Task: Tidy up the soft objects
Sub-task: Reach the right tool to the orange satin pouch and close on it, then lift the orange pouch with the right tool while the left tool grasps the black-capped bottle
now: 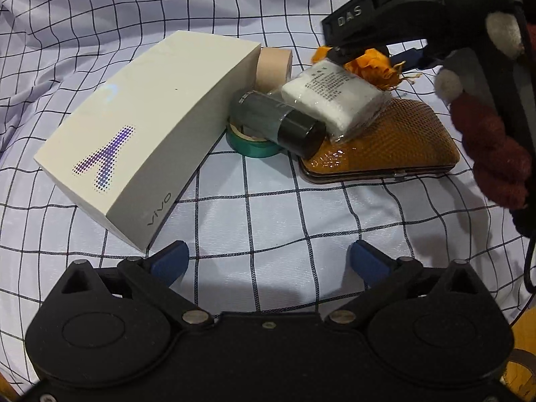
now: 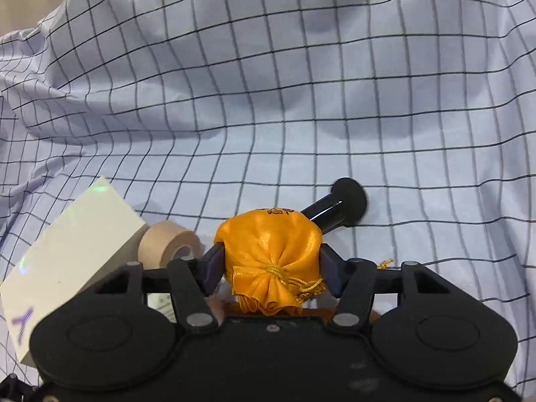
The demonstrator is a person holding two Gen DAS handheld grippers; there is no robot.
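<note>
Right gripper clamped on orange satin pouch, knotted end toward camera, at far edge of clutter; left gripper spread wide, empty (well short of pile).

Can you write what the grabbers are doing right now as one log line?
right gripper: fingers shut on orange pouch | left gripper: open, empty, over checked cloth | pouch beside white box

Glossy satin pouch, matt cardboard box, thin checked cloth
</note>
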